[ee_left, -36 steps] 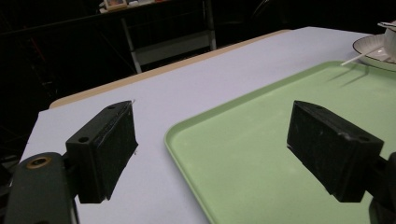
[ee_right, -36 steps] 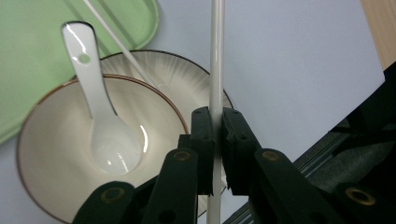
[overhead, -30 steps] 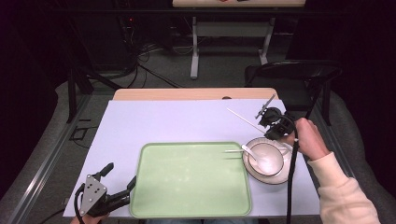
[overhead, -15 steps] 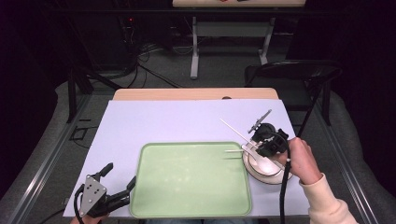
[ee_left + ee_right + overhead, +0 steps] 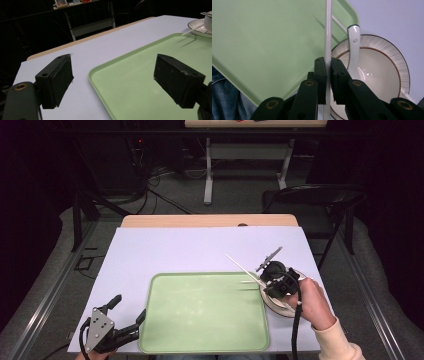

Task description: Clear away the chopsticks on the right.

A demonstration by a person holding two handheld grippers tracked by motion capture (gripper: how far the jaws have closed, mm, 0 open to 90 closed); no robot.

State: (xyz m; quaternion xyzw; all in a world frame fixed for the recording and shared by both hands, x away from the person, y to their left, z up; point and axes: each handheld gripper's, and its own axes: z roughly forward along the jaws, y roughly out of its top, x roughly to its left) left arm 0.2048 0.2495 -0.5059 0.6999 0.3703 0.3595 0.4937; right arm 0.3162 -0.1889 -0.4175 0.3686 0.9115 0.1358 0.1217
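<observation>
Two fingers of your right gripper clamp a white chopstick over the bowl. Your left gripper sits spread wide, holding nothing, at the green tray corner.

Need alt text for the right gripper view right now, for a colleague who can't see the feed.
The right gripper is shut on a white chopstick that runs straight up the frame. Behind it a white spoon rests in a bowl with a brown rim line. A green tray spreads to the left on a pale lilac table.
</observation>
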